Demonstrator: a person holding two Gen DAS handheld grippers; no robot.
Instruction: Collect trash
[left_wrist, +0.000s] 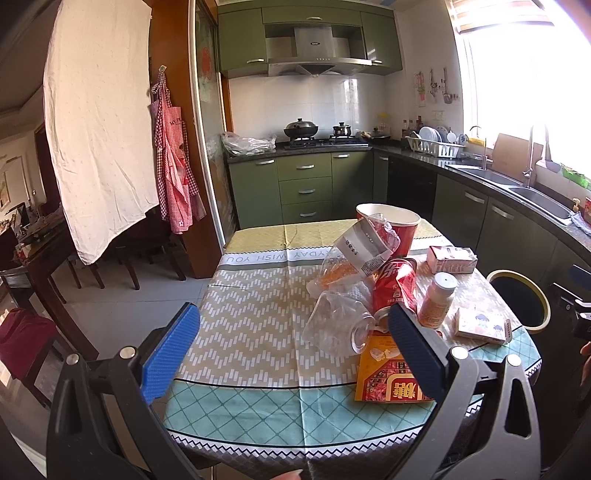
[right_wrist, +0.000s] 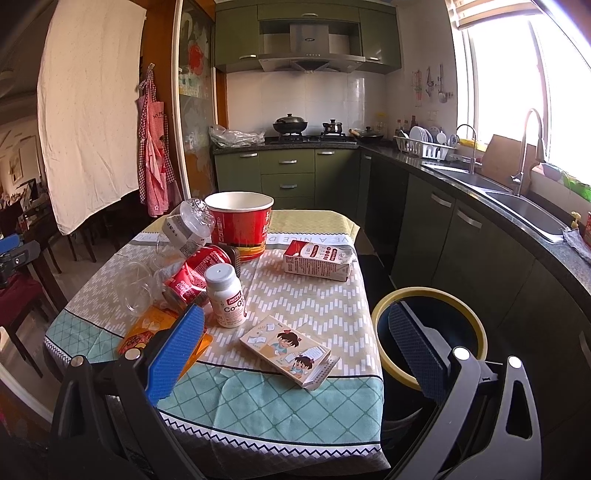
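— While the left gripper (left_wrist: 291, 343) hangs at the bottom of its frame with jaws spread wide and nothing between them, what lies closest to it?

— A crushed clear plastic cup (left_wrist: 334, 319) sits just left of the right-hand finger, and that finger crosses in front of an orange snack packet (left_wrist: 384, 373) in the lower centre. Behind them a dented red can (left_wrist: 393, 282) leans against a squashed clear bottle (left_wrist: 354, 251).

— And the right gripper (right_wrist: 301, 345)?

— Also wide open, holding nothing. Its left finger overlaps the same orange packet in the lower left; between the fingers lies a flat cartoon box (right_wrist: 290, 349) on the tablecloth (right_wrist: 295, 295).

— What else crowds the table?

— A white supplement bottle (right_wrist: 227, 295) stands upright just beside the can. A red paper bucket (right_wrist: 240, 225) stands at the upper centre, and a small milk carton (right_wrist: 317, 262) lies on its side to the right of it.

— Where would rubbish go?

— A dark bin with a yellow rim (right_wrist: 428, 332) stands just beside the table's right edge, partly hidden by the right finger.
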